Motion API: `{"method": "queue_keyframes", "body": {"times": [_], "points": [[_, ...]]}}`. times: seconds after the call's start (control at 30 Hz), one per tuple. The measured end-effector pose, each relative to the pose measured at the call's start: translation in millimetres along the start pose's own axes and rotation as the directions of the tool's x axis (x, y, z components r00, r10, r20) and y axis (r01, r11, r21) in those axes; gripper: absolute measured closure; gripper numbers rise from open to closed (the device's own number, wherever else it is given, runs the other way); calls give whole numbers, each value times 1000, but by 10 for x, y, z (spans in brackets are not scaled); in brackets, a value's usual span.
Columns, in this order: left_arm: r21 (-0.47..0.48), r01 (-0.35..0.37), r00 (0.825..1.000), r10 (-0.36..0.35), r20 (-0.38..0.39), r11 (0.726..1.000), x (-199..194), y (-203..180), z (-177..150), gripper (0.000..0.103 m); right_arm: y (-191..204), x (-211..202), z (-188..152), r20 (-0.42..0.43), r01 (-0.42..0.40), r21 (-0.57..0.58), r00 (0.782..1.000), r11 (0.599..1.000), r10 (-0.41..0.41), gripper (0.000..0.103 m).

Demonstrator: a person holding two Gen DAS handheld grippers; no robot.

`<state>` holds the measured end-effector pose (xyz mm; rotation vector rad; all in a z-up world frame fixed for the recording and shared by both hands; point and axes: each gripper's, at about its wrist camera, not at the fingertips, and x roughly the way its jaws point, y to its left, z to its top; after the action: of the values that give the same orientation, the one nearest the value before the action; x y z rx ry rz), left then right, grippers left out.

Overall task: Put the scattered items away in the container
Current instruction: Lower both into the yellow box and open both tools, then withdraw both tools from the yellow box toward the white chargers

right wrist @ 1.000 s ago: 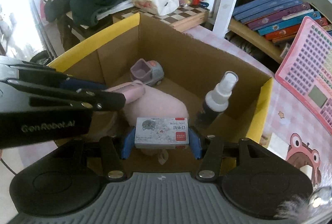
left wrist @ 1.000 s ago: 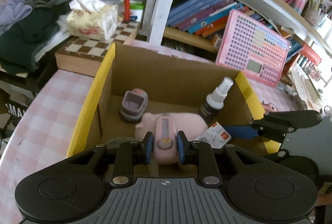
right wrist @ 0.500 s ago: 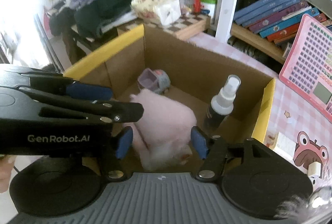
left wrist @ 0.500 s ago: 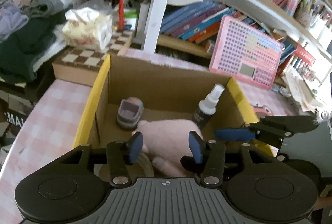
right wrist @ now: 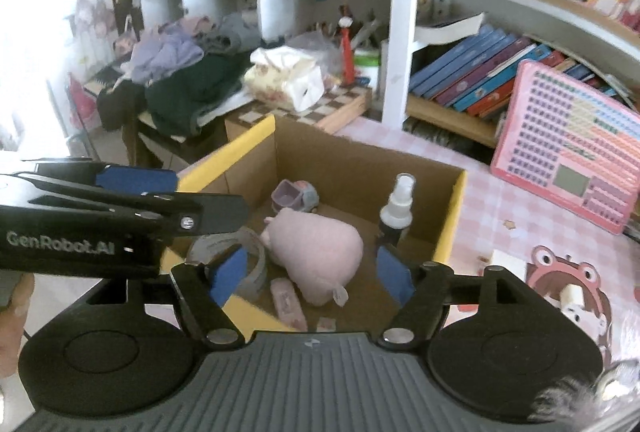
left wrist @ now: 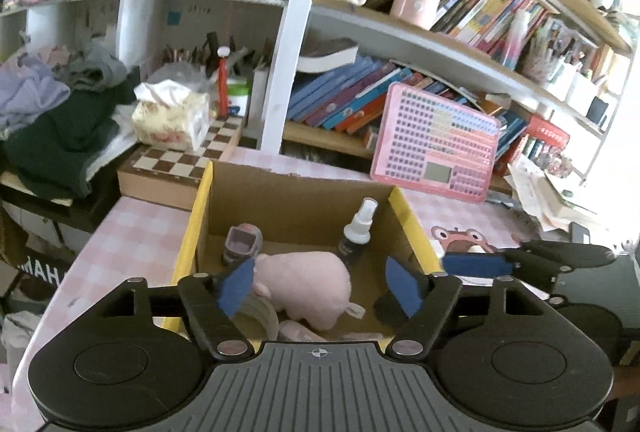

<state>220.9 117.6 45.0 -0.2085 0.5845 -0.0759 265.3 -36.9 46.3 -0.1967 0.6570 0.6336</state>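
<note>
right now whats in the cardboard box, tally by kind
pink plush toy: 1
spray bottle: 1
small purple toy: 1
roll of tape: 1
pink flat stick-shaped item: 1
total in the cardboard box: 5 in clear view; the near edge is hidden, so there may be more

the left gripper point(right wrist: 132, 208) reads "genrobot.ai" on its side.

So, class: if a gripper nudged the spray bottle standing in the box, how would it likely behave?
The spray bottle stands upright, tall and narrow, so it would probably tip rather than slide. Its round body suggests it would then roll. It looks rigid, so it would likely keep its shape; the plush beside it might stop it.
</note>
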Motion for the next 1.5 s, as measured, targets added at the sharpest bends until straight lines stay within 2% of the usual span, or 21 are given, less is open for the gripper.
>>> {"method": "queue_keyframes", "body": {"times": [0.1, 0.23, 0.5, 0.83, 1.03, 1.5], "points": [[8, -14, 1000, 14, 14, 1000, -164, -14, -79, 20, 41, -214, -129, 32, 57, 4, 998, 998, -57, 21], [23, -46, 999, 46, 15, 999, -337, -33, -236, 13, 56, -418, -343, 43, 133, 34, 990, 991, -134, 20], [9, -71, 996, 71, -59, 997, -491, -36, -595, 11, 130, -708, -799, 31, 237, 142, 969, 961, -243, 16], [79, -63, 984, 75, -161, 995, -593, -193, -988, 9, 395, -863, -1189, -27, 298, 172, 954, 939, -298, 5], [80, -71, 971, 87, -222, 994, -596, -172, -1116, 9, 460, -873, -1347, -89, 323, 188, 946, 928, -311, 4], [88, -35, 958, 58, -281, 995, -620, -213, -1277, 8, 482, -932, -1521, -160, 345, 220, 935, 912, -315, 2]]}}
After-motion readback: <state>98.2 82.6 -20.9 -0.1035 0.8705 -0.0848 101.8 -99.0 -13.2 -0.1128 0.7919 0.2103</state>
